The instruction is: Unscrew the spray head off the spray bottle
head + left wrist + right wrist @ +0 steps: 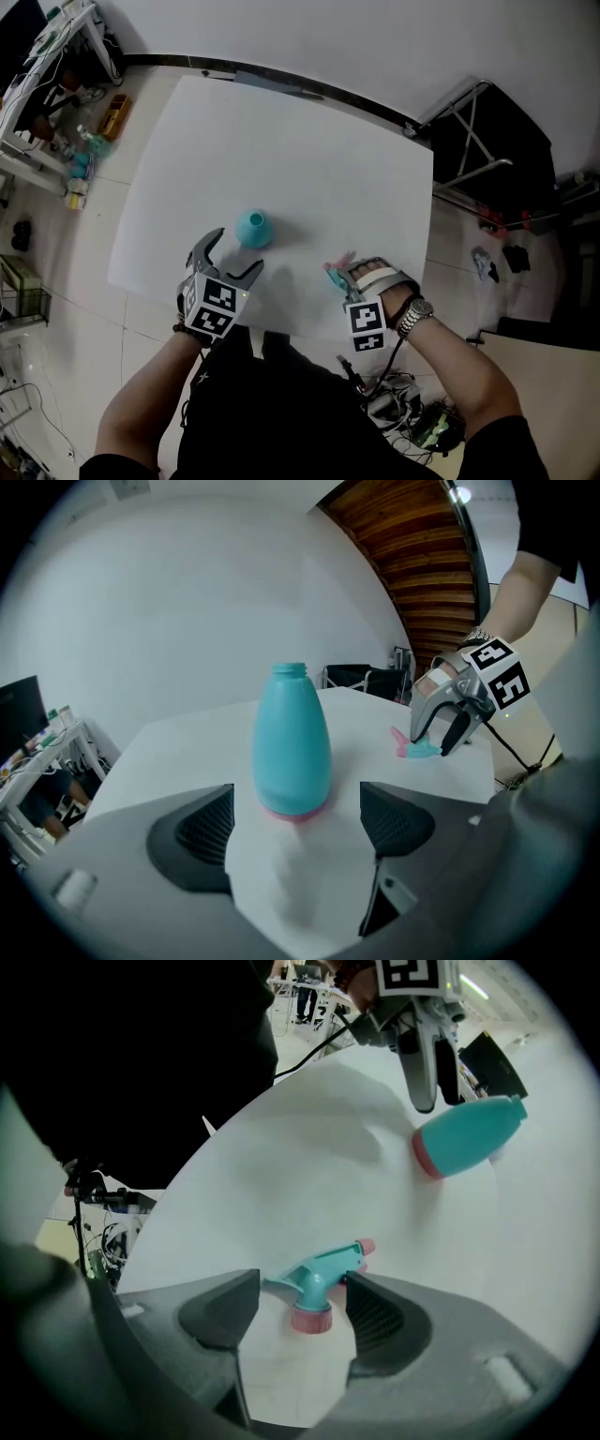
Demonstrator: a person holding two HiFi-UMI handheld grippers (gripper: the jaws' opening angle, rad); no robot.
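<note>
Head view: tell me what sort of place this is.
Probably a lab or workshop: a plain white table on a tiled floor, a cluttered rack of gear at the left, and loose cables lying near the person.

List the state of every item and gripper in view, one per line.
spray bottle: upright on the table, neck open, head off.
spray head: unscrewed, resting on the table apart from the bottle.
left gripper: open, bottle just ahead of its jaws, not gripped.
right gripper: open wide, spray head between its jaws.
</note>
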